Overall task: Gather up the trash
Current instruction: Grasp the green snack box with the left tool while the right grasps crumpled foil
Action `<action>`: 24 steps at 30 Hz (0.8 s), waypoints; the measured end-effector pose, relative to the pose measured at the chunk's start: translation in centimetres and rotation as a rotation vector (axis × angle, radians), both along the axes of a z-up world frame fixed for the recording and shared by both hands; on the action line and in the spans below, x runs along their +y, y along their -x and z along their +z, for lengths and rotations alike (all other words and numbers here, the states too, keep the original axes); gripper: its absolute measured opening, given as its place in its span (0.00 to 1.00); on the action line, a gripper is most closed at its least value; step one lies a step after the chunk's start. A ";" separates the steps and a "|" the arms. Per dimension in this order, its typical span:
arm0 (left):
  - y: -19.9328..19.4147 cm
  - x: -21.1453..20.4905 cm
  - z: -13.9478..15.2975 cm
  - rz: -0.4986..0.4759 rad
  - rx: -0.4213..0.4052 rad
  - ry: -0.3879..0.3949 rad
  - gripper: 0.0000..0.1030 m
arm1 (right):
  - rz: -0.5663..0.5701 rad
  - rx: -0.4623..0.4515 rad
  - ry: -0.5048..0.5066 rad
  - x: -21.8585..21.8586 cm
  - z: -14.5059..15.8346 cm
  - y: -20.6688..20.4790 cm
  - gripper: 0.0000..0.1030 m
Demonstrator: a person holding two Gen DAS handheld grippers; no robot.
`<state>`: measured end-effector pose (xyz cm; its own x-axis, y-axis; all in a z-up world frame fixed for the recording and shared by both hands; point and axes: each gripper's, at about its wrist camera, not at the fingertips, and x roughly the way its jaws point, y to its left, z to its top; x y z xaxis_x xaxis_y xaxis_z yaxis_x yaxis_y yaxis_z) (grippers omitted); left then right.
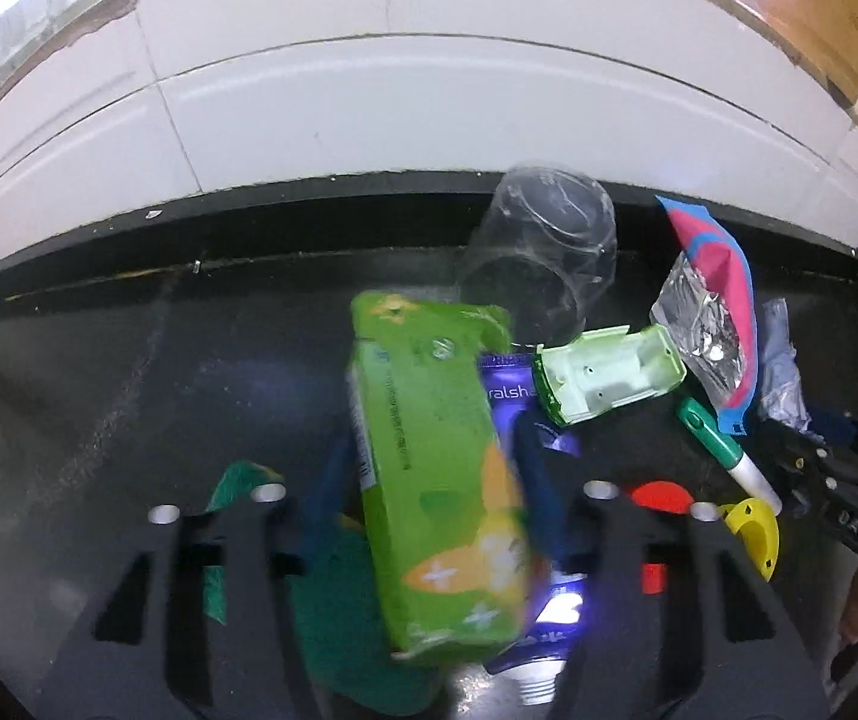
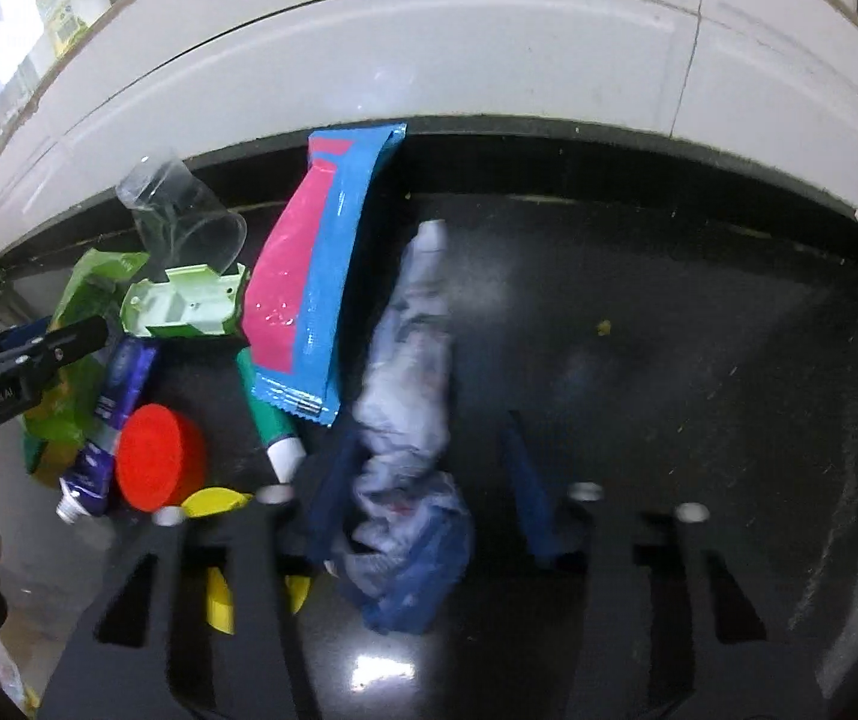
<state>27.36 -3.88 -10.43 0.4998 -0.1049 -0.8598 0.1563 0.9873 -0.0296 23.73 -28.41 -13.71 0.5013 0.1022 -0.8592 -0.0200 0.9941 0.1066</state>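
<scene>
In the left wrist view my left gripper [image 1: 429,450] has its blue fingers [image 1: 540,480] closed on the sides of a green snack packet [image 1: 429,450], held above the black counter [image 1: 129,390]. A purple tube [image 1: 510,396] lies under it. In the right wrist view my right gripper [image 2: 429,468] is open, its fingers [image 2: 528,480] either side of a crumpled blue-white plastic wrapper [image 2: 411,420] lying on the counter [image 2: 669,360]. The left gripper shows at that view's left edge [image 2: 27,354].
A clear plastic cup [image 1: 543,252], a pale green plastic case [image 1: 609,372], a pink-blue foil packet [image 2: 309,276], a green marker [image 1: 723,444], a red lid [image 2: 153,456] and a yellow piece [image 1: 753,522] lie around. A white tiled wall [image 1: 429,108] runs behind the counter.
</scene>
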 end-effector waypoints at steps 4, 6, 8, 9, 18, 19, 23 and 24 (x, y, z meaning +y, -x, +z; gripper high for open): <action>1.2 -0.5 0.9 -0.019 -0.036 -0.017 0.38 | 0.011 -0.048 0.031 0.7 1.0 1.0 0.20; 2.0 -0.8 1.9 -0.022 -0.063 -0.026 0.36 | 0.001 -0.074 0.027 0.7 2.0 1.7 0.20; 2.7 -0.7 3.0 -0.031 -0.078 -0.019 0.35 | 0.006 -0.096 0.024 0.8 3.4 2.5 0.20; 3.0 -0.8 3.5 -0.032 -0.084 -0.016 0.34 | 0.007 -0.105 0.028 1.0 3.9 3.0 0.20; 6.3 -0.7 7.9 -0.054 -0.141 0.002 0.33 | 0.027 -0.186 0.035 1.1 9.7 7.1 0.20; 6.6 -1.0 7.9 -0.058 -0.144 0.002 0.33 | 0.028 -0.186 0.033 1.1 9.7 7.4 0.20; 8.5 -0.2 7.8 -0.053 -0.148 0.005 0.33 | 0.046 -0.179 0.016 2.1 10.0 8.8 0.20; 9.3 0.4 7.7 -0.048 -0.148 0.002 0.33 | 0.053 -0.181 0.016 2.6 9.7 9.0 0.20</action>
<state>18.09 -3.43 -2.72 0.6151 -0.1338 -0.7770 0.2064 0.9785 -0.0051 14.77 -25.84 -4.01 0.6422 0.1196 -0.7571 -0.0901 0.9927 0.0804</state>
